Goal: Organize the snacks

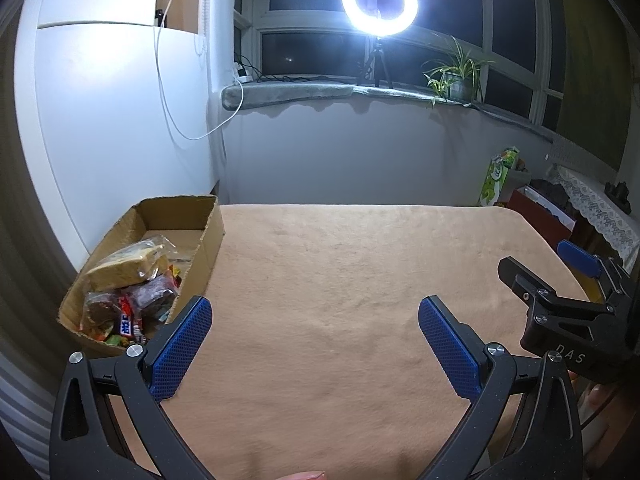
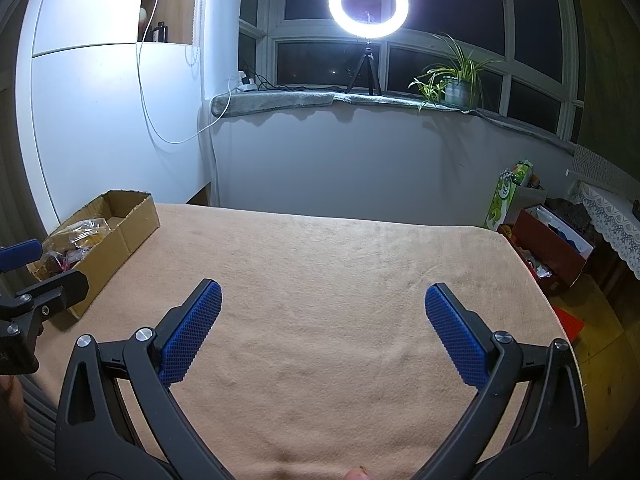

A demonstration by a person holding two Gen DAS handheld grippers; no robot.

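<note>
Hovering over the tan tabletop [image 1: 360, 280], my left gripper [image 1: 316, 344] and right gripper [image 2: 324, 332] gape empty; the snacks [image 1: 132, 296] lie in the cardboard box [image 1: 208, 240] just left of my left gripper.

Two hand-held grippers, left [image 1: 315, 316] and right [image 2: 323, 304], one cardboard box [image 1: 208, 240], one ring light [image 1: 379, 2], one potted plant [image 1: 458, 76]

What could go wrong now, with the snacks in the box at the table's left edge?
1. The cardboard box sits at the blanket's edge; a push might tip it off.
2. The snack packets are piled loosely, so lifting one may drag others.
3. Both grippers, left gripper and right gripper, are close together and might collide.
</note>
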